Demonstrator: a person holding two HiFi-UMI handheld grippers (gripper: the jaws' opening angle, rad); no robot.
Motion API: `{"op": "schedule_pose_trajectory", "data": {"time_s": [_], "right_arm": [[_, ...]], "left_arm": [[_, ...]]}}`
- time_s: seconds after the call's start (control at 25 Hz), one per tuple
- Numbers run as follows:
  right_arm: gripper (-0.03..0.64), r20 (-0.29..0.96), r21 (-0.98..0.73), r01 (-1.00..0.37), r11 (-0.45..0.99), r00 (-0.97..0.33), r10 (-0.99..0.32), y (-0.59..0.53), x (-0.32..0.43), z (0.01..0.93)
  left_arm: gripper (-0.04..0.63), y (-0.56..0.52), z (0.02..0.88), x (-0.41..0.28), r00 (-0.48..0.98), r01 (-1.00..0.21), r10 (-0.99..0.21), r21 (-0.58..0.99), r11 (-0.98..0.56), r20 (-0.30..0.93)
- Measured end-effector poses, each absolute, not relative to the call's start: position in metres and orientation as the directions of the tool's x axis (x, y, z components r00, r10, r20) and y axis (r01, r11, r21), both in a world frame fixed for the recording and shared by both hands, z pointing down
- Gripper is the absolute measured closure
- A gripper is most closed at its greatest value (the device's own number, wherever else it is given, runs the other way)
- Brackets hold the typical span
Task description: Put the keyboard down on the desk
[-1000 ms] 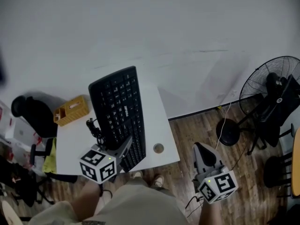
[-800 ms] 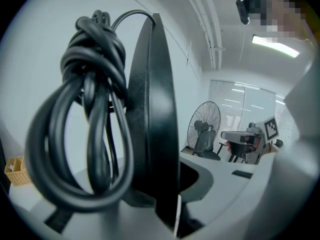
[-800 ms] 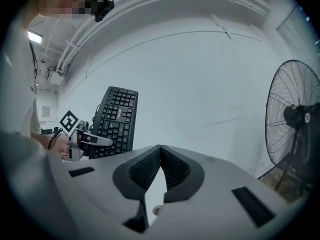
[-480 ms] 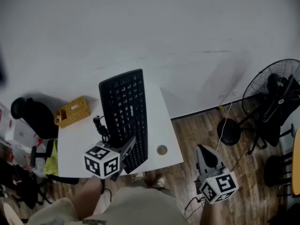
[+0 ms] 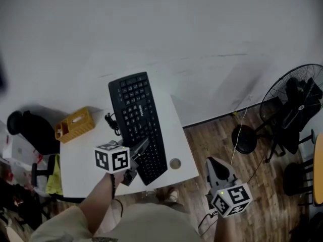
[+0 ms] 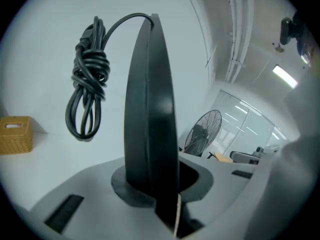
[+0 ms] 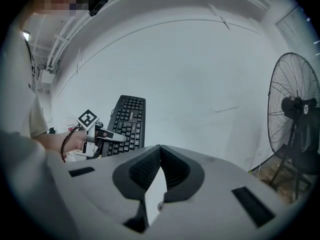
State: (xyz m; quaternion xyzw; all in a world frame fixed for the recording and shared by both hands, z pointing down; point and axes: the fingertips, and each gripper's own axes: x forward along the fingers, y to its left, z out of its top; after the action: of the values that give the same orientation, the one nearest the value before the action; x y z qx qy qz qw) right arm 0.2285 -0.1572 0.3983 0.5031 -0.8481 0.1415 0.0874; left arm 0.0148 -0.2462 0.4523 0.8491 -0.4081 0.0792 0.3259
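A black keyboard (image 5: 138,125) hangs over the white desk (image 5: 83,160), its near end clamped in my left gripper (image 5: 143,148), which is shut on it. In the left gripper view the keyboard (image 6: 150,104) stands edge-on between the jaws, and its bundled black cable (image 6: 86,79) dangles from the far end. In the head view the cable bundle (image 5: 112,122) shows left of the keyboard. My right gripper (image 5: 218,169) is low at the right, off the desk and over the wood floor. Its jaws (image 7: 160,150) are shut on nothing and look towards the keyboard (image 7: 127,123).
A yellow woven box (image 5: 75,125) sits at the desk's left end. A round cable hole (image 5: 175,163) lies near the desk's front right corner. A black standing fan (image 5: 297,102) is on the floor at the right. A dark chair (image 5: 30,130) stands left of the desk.
The keyboard has shifted right and turned, its far end now pointing more to the left. The left gripper rose a little with it. The right gripper has hardly moved.
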Motion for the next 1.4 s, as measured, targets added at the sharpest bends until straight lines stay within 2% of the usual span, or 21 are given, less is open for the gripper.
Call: {"op": "schedule_pose_trajectory", "data": {"time_s": [0.32,0.6,1.12,1.4], "right_arm": [[0.592,0.353,-0.190,-0.890,0.414,-0.455,-0.817,-0.173,0.232,0.420],[0.592,0.418,-0.196,-0.905,0.379,-0.426,-0.802,-0.187,0.226,0.444],[0.592,0.508,-0.401,-0.853,0.334,-0.511,-0.694,-0.239,0.193,0.513],[0.592,0.558,-0.481,-0.834,0.272,-0.530,-0.639,-0.257,0.189,0.554]], "left_arm": [[0.509,-0.284,0.510,0.044,0.741,-0.653,-0.515,0.640,-0.404,0.431],[0.509,-0.309,0.577,0.047,0.774,-0.608,-0.426,0.738,-0.294,0.468],[0.508,-0.355,0.686,0.042,0.773,-0.617,-0.308,0.770,-0.161,0.555],[0.480,-0.370,0.735,0.036,0.752,-0.640,-0.266,0.764,-0.079,0.603]]}}
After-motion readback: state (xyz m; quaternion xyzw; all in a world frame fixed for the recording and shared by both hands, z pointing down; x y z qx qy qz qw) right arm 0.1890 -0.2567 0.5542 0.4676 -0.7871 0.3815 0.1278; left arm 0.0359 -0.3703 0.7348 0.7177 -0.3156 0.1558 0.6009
